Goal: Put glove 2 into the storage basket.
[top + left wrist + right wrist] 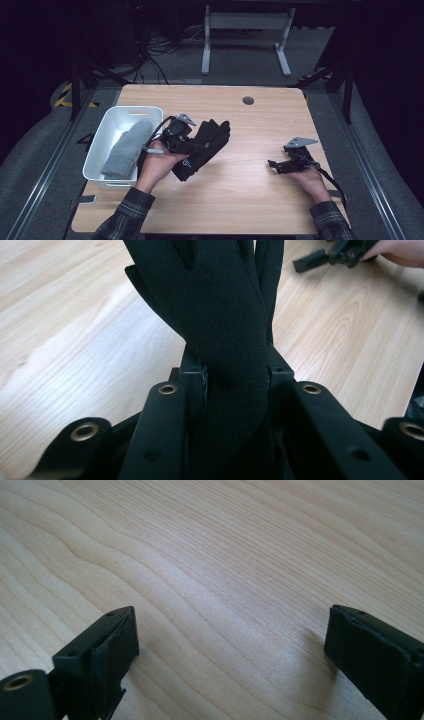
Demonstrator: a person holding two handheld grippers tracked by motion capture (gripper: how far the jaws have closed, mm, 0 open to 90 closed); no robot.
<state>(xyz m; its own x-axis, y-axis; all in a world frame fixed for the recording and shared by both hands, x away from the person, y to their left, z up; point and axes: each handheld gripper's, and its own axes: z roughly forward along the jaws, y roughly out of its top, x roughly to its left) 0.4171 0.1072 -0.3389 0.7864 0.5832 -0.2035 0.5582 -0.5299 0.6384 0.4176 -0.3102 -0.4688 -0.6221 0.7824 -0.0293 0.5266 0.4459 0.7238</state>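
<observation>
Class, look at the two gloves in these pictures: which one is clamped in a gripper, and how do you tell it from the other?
The black glove, pinched between the left gripper's jaws over the table. The grey glove lies untouched in the white bin.

The left gripper point(235, 377) is clamping a black glove point(220, 305) between its two black jaws, the fabric pinching narrow at the pads and fanning out above into fingers. The glove is hanging over a light wooden table point(75, 325). Farther off, at the upper right, a hand point(400, 251) is holding the other gripper point(320, 257).
</observation>
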